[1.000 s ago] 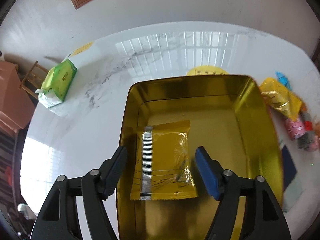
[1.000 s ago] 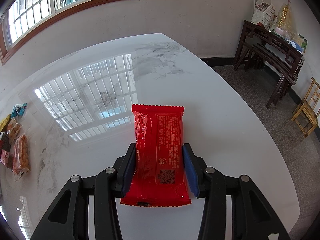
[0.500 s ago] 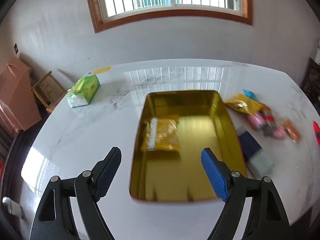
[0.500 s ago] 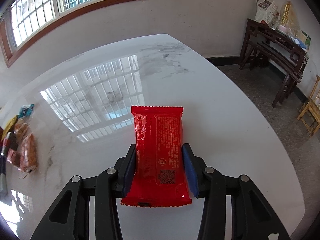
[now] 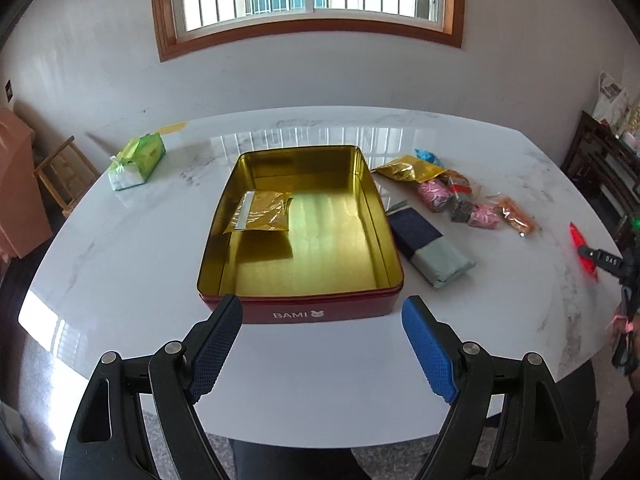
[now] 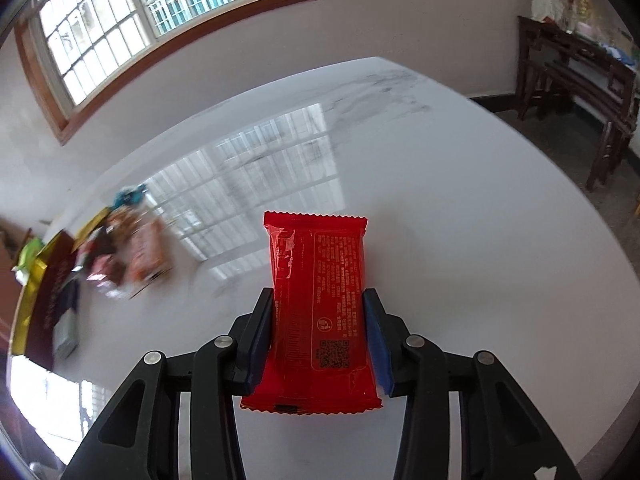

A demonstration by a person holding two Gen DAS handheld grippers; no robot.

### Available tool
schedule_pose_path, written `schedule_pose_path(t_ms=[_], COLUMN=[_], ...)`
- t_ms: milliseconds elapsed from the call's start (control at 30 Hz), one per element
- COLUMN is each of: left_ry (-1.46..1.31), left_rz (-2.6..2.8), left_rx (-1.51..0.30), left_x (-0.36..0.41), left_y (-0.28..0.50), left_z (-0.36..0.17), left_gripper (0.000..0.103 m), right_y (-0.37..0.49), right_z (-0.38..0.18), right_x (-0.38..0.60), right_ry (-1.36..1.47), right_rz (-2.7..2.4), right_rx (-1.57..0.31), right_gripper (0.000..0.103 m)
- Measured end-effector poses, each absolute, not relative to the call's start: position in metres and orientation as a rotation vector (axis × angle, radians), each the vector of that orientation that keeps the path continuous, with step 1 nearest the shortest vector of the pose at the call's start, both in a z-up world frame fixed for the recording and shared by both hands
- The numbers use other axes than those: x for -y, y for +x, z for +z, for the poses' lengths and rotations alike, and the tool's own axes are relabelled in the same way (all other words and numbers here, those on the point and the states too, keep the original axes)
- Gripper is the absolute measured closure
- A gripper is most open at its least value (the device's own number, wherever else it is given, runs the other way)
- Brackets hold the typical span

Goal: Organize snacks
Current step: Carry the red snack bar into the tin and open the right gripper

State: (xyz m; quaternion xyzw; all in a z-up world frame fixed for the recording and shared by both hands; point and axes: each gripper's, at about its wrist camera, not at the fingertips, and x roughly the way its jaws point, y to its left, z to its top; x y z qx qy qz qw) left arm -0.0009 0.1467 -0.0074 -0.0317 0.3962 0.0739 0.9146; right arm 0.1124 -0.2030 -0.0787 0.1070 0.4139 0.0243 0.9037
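Red snack packet (image 6: 320,312), gold-lined red tin (image 5: 304,314), white-marbled table (image 5: 120,280).

a: where is the table (image 5: 120,280) open?

b: the near edge in front of the tin (image 5: 300,312) is bare, and so is the left side up to the tissue pack (image 5: 138,162) near the far left edge.

a: inside the tin?

b: one yellow packet (image 5: 260,216) lies at the far left; the remaining floor is free. the raised walls block entry from the side.

a: to the right?

b: a dark bar (image 5: 430,246) lies just beside the tin wall, and a cluster of snacks (image 5: 456,196) behind it. beyond that cluster the table is bare.
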Motion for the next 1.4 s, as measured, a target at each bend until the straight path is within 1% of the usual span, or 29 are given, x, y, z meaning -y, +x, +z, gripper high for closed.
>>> schedule_pose_path(t_ms=[233,500,700,867,1000,1400], left_ry=[-0.084,-0.135,-0.098,-0.066,-0.088,-0.126], left_rz=[0.169,0.178,0.199,0.209,0.200,0.202], left_rx=[-0.798,-0.813,-0.800,-0.788,-0.786,-0.815], left_x=[-0.151,-0.163,-0.167,-0.170,-0.179,-0.205], left_y=[-0.014,-0.022,-0.031,-0.040,-0.048,-0.054], left_z=[-0.014,-0.022,-0.019,-0.017,-0.018,-0.032], left_gripper=[0.021,0.021,0.021,0.021,0.021,0.021], right_y=[0.101,0.104,0.114,0.132,0.142,0.183], right_z=[-0.055,-0.005,0.011,0.001,-0.011,-0.040], right_x=[0.137,0.013,-0.076,-0.139,-0.169,-0.209], right_ry=[0.185,0.161,0.176,0.168,0.144,0.012], right_rz=[0.216,0.526,0.716,0.781,0.770,0.651], right_rx=[-0.833,-0.796,-0.833,-0.906,-0.946,-1.011], right_gripper=[0.063,0.063,0.063,0.063,0.063,0.063])
